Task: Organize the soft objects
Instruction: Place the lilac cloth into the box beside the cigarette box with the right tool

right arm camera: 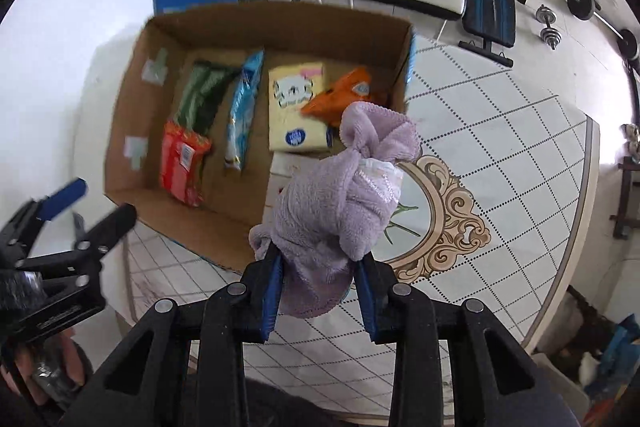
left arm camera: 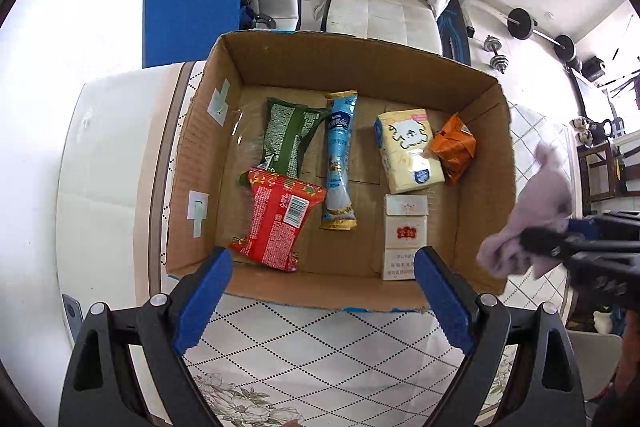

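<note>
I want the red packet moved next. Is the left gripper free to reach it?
Probably yes: the left gripper is open and empty, the red packet lies uncovered in the open-topped cardboard box, just ahead.

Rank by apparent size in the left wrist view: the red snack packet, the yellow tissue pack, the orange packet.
1. red snack packet, nearest the camera, so it may only look biggest
2. yellow tissue pack
3. orange packet

Your lilac towel (right arm camera: 340, 203), knotted into a lumpy bundle with a white label showing, hangs pinched between blue pads (right arm camera: 270, 291) just outside the cardboard box (left arm camera: 352, 59), by its near right corner. Inside the box you have a green packet (left arm camera: 286, 139), red packet (left arm camera: 276, 223), blue sachet (left arm camera: 339, 163), yellow tissue pack (left arm camera: 408, 151), orange packet (left arm camera: 454, 147) and white cartons (left arm camera: 404, 231)
</note>
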Available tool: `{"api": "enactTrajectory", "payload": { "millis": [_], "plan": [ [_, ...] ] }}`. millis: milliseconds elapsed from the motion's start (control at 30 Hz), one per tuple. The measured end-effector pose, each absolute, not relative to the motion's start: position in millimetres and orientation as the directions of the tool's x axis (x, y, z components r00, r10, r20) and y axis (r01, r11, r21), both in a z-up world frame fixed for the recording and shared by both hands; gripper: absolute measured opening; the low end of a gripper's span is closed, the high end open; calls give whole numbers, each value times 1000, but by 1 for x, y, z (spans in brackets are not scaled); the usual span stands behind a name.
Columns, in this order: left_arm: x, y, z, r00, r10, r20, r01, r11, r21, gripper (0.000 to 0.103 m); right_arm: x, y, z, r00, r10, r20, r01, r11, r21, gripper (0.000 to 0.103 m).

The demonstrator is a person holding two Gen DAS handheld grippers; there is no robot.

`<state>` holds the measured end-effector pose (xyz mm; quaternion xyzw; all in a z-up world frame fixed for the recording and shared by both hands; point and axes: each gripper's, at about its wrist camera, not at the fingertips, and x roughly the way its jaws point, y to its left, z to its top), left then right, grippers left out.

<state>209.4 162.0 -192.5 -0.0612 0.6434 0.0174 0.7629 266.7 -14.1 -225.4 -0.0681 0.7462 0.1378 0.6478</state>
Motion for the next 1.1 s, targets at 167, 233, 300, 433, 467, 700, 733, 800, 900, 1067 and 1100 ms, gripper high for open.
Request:
{"api": "enactTrajectory", "payload": {
  "millis": [167,233,300,433,467,700,733,800,900,1067,1100],
  "plan": [
    [220,165,-213,135,-51,-990,-118,991,-67,93,274,-4,-273,-256,-38,-966,-330,943,51,35],
    [223,166,-219,124,-54,-991,-116,991,-68,93,274,1,-289,-284,-96,-954,-366,930,16,37],
    [227,166,-224,115,-57,-992,-116,991,-70,93,274,4,-303,-317,-146,-937,-397,918,-9,39],
    [233,168,-228,112,-71,-991,-115,990,-84,93,277,9,-309,-335,-156,-929,-397,918,-11,53],
    [234,168,-228,116,-72,-991,-114,990,-85,93,278,9,-308,-338,-145,-930,-387,922,-3,56],
    [233,174,-219,140,-50,-989,-114,991,-66,93,279,6,-296,-301,-92,-949,-328,945,13,84],
    [232,175,-218,141,-50,-989,-115,991,-66,93,277,5,-296,-291,-85,-953,-317,948,12,87],
    [228,178,-217,144,-49,-988,-123,990,-67,96,275,1,-288,-245,-76,-967,-291,957,-1,94],
    [222,182,-212,161,-41,-986,-134,989,-63,99,268,-4,-278,-178,-48,-983,-235,972,-5,94],
    [213,183,-206,184,-14,-983,-131,991,-39,99,250,-14,-264,-58,-4,-998,-123,992,3,94],
    [211,183,-205,189,-11,-982,-129,991,-36,99,246,-16,-260,-38,4,-999,-103,995,8,94]
  ]
}}
